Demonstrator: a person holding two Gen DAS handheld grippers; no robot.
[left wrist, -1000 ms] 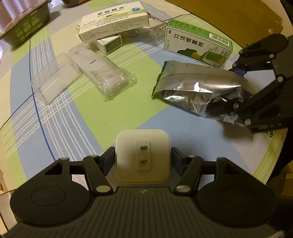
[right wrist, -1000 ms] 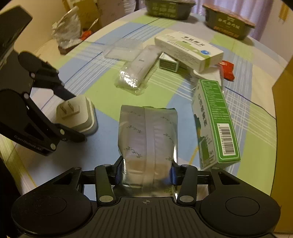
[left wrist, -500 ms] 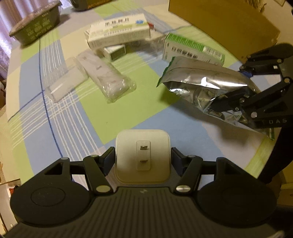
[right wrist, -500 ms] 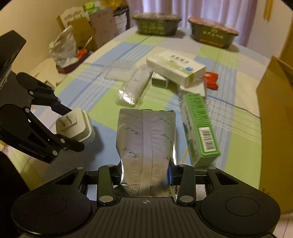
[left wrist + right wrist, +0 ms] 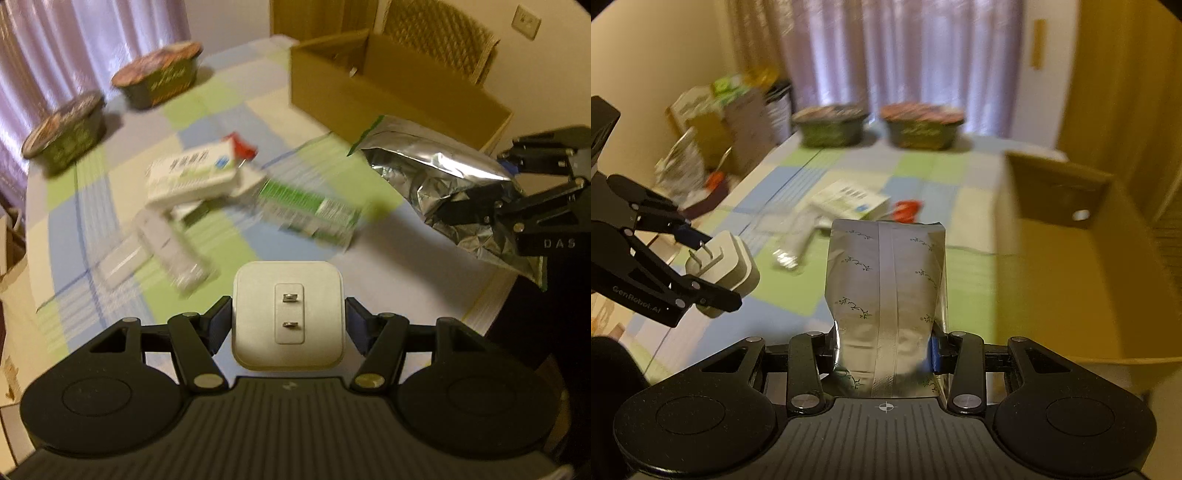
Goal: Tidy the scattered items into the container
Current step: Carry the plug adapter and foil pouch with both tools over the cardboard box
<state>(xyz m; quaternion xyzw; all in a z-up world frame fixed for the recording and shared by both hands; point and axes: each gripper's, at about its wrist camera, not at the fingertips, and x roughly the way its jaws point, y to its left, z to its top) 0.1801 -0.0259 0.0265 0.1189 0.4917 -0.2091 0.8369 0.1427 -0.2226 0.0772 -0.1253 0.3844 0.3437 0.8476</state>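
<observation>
The pouch (image 5: pixel 886 295) was crinkled, shiny silver foil, the charger (image 5: pixel 288 314) smooth matt white plastic with metal prongs, the box (image 5: pixel 388 85) plain matt brown cardboard.

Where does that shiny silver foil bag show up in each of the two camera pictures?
Left wrist view: the silver foil bag is at the right, clamped by the right gripper, in front of the cardboard box.
Right wrist view: it fills the lower centre, upright between that gripper's own fingers, the box to its right.
Shared landmark: the two dark green bowls by the curtain.
</observation>
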